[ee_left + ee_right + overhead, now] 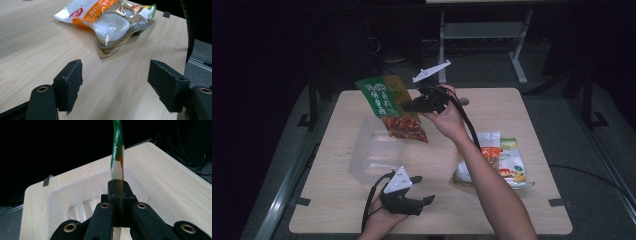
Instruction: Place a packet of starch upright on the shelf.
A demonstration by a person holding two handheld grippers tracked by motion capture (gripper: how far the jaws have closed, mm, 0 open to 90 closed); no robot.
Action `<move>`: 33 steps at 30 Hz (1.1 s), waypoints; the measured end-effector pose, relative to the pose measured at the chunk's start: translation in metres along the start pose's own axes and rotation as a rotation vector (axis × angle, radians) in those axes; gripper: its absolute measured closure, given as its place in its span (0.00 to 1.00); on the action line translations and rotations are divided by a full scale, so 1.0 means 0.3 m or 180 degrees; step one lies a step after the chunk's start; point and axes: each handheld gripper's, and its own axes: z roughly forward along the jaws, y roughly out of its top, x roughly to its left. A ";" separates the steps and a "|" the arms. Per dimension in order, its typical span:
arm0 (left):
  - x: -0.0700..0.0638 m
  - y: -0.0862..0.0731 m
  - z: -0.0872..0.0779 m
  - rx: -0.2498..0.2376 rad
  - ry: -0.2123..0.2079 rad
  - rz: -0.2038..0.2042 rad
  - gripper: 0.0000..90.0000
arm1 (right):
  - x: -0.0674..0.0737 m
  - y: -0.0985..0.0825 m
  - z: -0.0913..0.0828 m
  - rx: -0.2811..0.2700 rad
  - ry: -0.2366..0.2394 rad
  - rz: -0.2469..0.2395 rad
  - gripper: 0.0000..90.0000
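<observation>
Clamped tight on the edge of a green snack packet [391, 107], the right gripper [414, 106], held up above the far half of the table [512, 105]. Seen edge-on along the closed jaws in the right gripper view, the same packet [117, 157], a thin strip rising straight out from the pads [113, 192]. Hanging aslant in the high view, long axis running from the green top at upper left to the red-printed bottom at lower right, that lower end pointing down toward the clear plastic bin [374, 152]. Directly beneath and just ahead of the pinched packet, the bin [60, 202], open mouth up; likely next, a lowering into it, long axis swung to fit the bin's length. Nearer to bin and packet, the right hand.

Low at the near edge, the left gripper [424, 192], jaws spread wide with nothing between them, pads [71, 82] hovering just over bare wood. Ahead of those open jaws, well apart, an orange-and-white food packet [110, 23] lying flat, a green-edged one beneath it.
</observation>
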 end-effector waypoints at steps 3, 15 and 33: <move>0.002 0.001 -0.002 0.0001 0.0002 0.0016 0.30 | -0.012 0.016 0.034 0.0000 -0.0007 0.0023 1.00; 0.009 0.002 -0.002 -0.0029 0.0009 -0.0055 0.30 | -0.061 0.017 0.207 -0.0101 0.0117 0.0104 1.00; 0.017 0.002 -0.006 -0.0050 0.0022 -0.0047 0.30 | -0.099 -0.094 0.324 -0.0228 0.0081 0.0315 0.99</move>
